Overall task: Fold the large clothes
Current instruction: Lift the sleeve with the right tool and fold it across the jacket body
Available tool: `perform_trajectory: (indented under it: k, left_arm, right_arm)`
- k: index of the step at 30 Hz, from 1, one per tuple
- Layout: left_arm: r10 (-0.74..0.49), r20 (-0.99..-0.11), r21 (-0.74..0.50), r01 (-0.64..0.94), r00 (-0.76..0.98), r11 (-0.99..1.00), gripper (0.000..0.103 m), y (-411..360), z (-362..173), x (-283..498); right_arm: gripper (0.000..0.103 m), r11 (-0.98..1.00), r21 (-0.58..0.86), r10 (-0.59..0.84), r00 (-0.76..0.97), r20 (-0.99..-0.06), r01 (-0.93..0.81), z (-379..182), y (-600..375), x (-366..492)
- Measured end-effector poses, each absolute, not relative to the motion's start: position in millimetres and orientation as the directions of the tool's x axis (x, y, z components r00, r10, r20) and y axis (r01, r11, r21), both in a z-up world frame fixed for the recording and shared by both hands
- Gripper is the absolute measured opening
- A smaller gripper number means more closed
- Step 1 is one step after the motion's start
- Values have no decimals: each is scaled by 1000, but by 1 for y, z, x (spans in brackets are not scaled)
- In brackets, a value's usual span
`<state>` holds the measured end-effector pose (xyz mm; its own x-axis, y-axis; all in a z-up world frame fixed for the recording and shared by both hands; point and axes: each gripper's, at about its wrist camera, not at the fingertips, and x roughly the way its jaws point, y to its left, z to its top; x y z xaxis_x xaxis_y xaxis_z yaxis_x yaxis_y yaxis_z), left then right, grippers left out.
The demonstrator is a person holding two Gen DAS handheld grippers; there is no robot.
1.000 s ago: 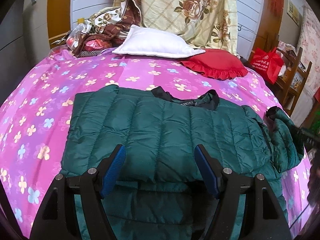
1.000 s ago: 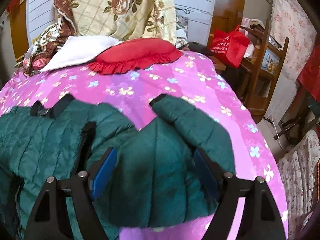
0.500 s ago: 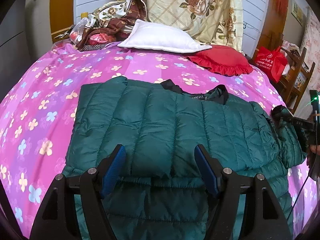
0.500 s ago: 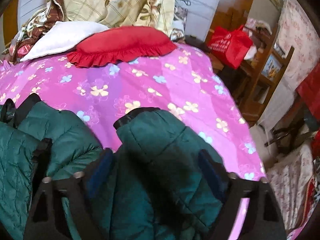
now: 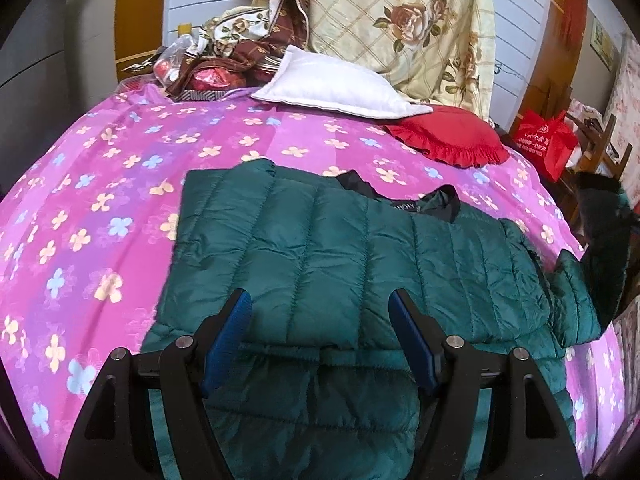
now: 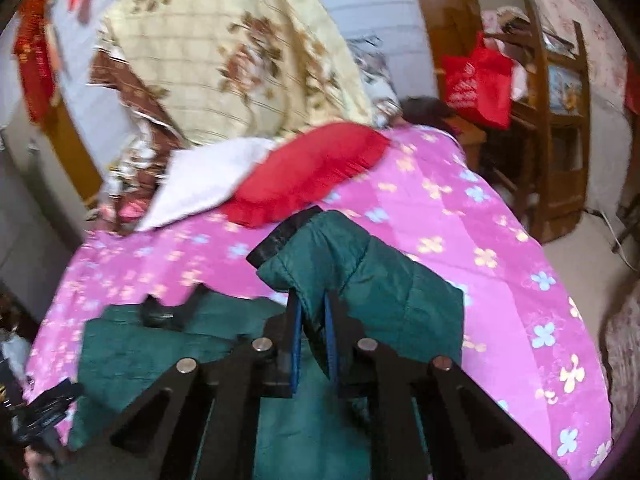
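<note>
A dark green quilted puffer jacket [image 5: 360, 248] lies on the pink flowered bedspread [image 5: 100, 200], its left side folded over its body, black collar toward the pillows. My left gripper [image 5: 320, 312] is open and empty, hovering over the jacket's lower part. My right gripper [image 6: 312, 304] is shut on the jacket's right sleeve [image 6: 352, 272], lifted off the bed with its black cuff [image 6: 284, 232] pointing away. The raised sleeve also shows in the left wrist view [image 5: 600, 232] at the far right.
A white pillow [image 5: 340, 88] and a red frilled cushion [image 5: 448, 136] lie at the head of the bed. A floral quilt [image 5: 400, 28] hangs behind them. A red bag [image 5: 544, 144] and a wooden shelf [image 6: 560, 120] stand off the bed's right side.
My right gripper closed on the sleeve and lifted it up off the bed. My left gripper drew back slightly and stayed open.
</note>
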<state>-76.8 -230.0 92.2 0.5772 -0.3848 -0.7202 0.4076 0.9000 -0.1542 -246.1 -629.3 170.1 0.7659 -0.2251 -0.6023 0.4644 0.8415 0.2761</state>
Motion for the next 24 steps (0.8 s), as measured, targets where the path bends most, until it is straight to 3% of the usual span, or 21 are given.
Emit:
perform_trajectory:
  k: [11,24]
  left_arm:
    - [-338,-712,-141,346,616,928,54,-190,104,-71]
    - [-300,-708,-166,262,639,951,54,-133,104,-52]
  right_arm:
    - [11,934,253,-73,830,-554,251,210,-518,-210]
    - [11,954,285,105,779,-618,97,169,-404,-115]
